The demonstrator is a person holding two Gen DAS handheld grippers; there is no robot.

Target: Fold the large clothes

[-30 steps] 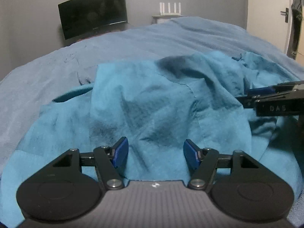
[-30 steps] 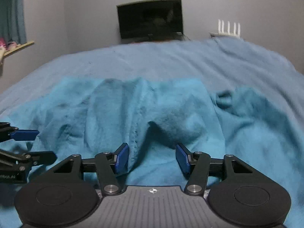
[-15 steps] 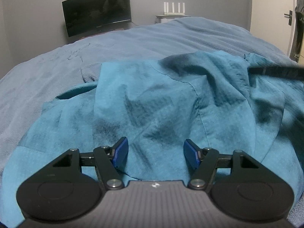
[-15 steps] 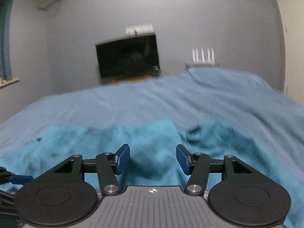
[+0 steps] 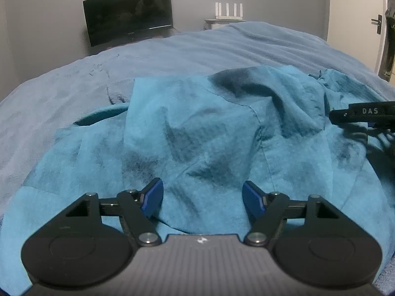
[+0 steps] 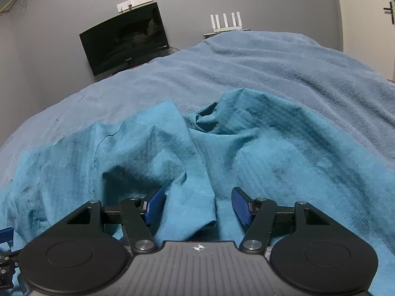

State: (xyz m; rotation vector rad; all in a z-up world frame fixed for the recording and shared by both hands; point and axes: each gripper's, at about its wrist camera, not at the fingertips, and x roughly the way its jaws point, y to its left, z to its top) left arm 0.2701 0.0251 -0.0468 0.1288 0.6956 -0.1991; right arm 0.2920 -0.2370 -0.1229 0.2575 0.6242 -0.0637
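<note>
A large teal garment lies rumpled on the bed, one layer folded over another. My left gripper hovers low at its near edge. Its jaws are opening, a raised ridge of cloth runs between the blue pads, and they do not press on it. In the right wrist view the same garment spreads ahead. My right gripper is also opening, over a loose fold that the pads do not pinch. One black finger of the right gripper reaches in from the right edge of the left wrist view.
The blue-grey bedspread covers the bed all round the garment. Behind it stand a dark monitor and a white router against the grey wall. A door is at the far right.
The right gripper swung up off the cloth, then came back down rolled to one side, further right on the garment. Both pairs of jaws stand a little wider. The left gripper stayed put.
</note>
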